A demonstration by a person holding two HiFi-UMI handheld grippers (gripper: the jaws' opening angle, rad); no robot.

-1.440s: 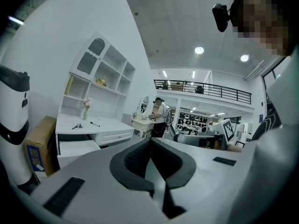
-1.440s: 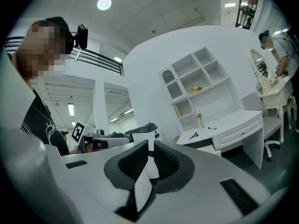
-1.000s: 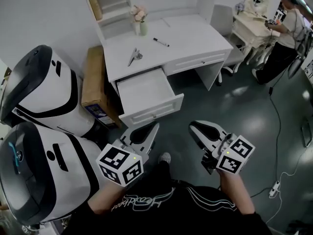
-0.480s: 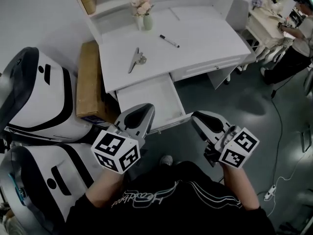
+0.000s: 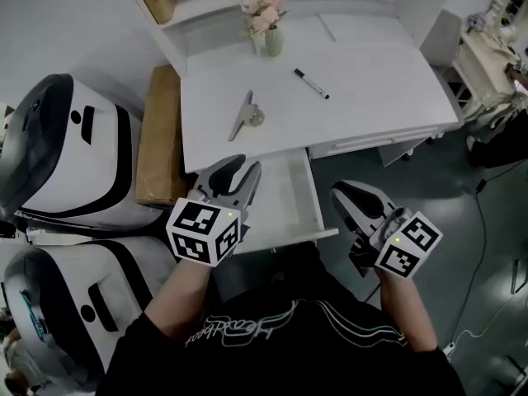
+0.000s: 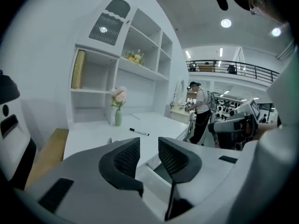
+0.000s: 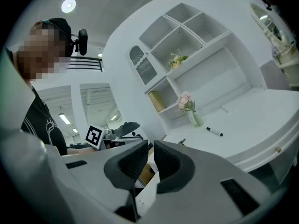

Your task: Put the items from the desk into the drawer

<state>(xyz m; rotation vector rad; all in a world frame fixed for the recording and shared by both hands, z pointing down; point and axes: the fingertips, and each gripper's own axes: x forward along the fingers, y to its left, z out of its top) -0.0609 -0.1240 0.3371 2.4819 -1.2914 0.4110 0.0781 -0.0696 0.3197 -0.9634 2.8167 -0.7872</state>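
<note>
- Between the left gripper's (image 6: 148,146) pads nothing stands; its jaws have just been opening and now sit apart, over the front left corner of the drawer (image 5: 290,195) in the head view.
- At the right gripper (image 7: 150,149) the jaws are drawn almost together on nothing; it hangs off to the right of the drawer, over the floor and short of the desk (image 5: 375,97).
- Ahead of the left gripper, the drawer is pulled out, and the part of its floor that shows is bare; the left gripper hides the rest.
- Beyond it, on the desktop, lie a metal clip (image 5: 245,115) near the front left and a black marker (image 5: 312,83) further back, well apart from each other.
- A vase of flowers (image 5: 270,31) stands at the back edge, by the shelves.
- As I judge it, only the opening of the drawer is done: no item is moved yet. The clip is the nearest pick for the left gripper.
</note>
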